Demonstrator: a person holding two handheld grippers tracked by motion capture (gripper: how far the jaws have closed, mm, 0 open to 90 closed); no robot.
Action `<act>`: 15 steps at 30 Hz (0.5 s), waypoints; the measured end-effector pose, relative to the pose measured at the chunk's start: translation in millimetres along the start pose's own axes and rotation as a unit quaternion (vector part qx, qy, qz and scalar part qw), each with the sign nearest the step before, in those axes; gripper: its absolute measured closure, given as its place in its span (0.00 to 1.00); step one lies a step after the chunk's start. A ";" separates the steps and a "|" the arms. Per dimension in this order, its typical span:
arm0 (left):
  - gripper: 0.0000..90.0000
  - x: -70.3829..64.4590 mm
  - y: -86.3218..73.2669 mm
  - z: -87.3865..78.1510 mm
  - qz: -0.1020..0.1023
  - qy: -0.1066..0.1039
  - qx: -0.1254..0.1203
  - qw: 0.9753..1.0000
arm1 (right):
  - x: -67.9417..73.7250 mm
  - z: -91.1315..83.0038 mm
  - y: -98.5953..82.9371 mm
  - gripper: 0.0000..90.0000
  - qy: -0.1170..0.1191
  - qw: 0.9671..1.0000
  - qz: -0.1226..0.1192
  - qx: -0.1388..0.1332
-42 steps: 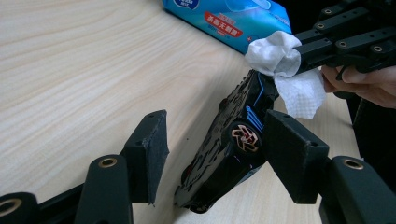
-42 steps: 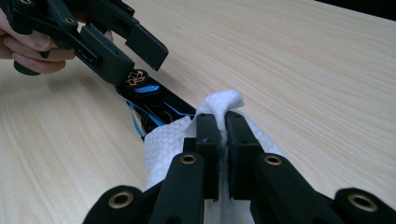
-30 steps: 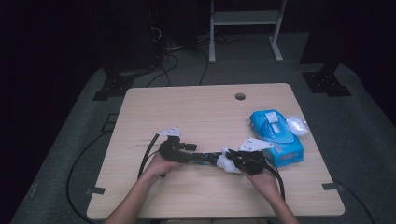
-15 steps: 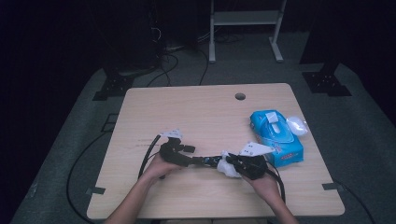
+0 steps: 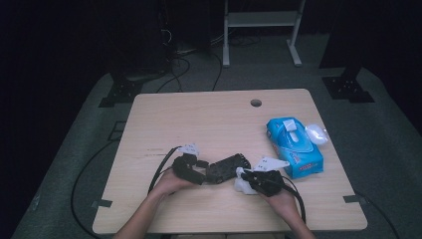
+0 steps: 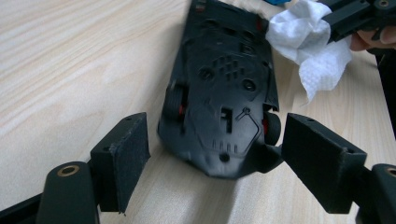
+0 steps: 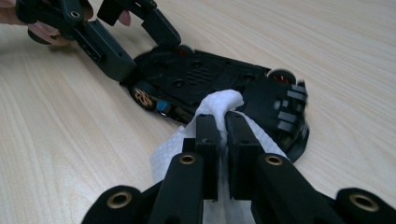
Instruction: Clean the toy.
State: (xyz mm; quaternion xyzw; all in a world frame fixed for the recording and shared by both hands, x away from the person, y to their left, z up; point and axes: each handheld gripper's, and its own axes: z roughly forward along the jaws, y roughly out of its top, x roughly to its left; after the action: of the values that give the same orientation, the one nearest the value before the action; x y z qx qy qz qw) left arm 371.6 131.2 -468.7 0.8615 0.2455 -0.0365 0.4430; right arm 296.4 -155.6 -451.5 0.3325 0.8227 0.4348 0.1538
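Note:
A black toy car [image 5: 228, 168] lies upside down on the wooden table [image 5: 219, 119], its underside and red-hubbed wheels up. My left gripper [image 5: 199, 172] is open, its jaws standing either side of one end of the car [image 6: 219, 93]; a gap shows at the left jaw. My right gripper [image 7: 222, 126] is shut on a crumpled white wipe [image 7: 219, 102]. The wipe is pressed against the underside of the car [image 7: 210, 79] near its other end. The left gripper [image 7: 149, 53] shows at the far end of the car in the right gripper view.
A blue pack of wipes [image 5: 293, 147] lies to the right of the right hand, with a small white object [image 5: 316, 133] beside it. A round cable hole [image 5: 256, 103] sits near the table's far edge. Cables trail from both grippers toward the near edge.
The right gripper with the wipe has shifted slightly toward the near edge along the car. The left gripper and the car have hardly moved.

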 end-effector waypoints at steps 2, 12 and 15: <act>0.22 -2.6 -0.1 -0.3 0.008 0.008 -0.005 1.000 | -0.3 -1.2 1.4 0.94 0.004 1.000 0.003 -0.003; 0.21 -9.3 0.0 3.7 0.025 -0.003 -0.017 1.000 | -23.6 7.3 33.5 0.93 0.001 0.999 0.029 -0.019; 0.21 -9.8 0.2 4.1 0.027 -0.007 -0.019 0.999 | -18.1 17.4 33.2 0.93 0.009 1.000 0.015 0.008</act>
State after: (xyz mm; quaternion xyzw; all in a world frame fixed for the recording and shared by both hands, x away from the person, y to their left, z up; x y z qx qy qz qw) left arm 363.7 124.0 -468.3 0.8591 0.2193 -0.0257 0.4617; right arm 332.8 -143.9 -435.0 0.3419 0.8224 0.4334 0.1375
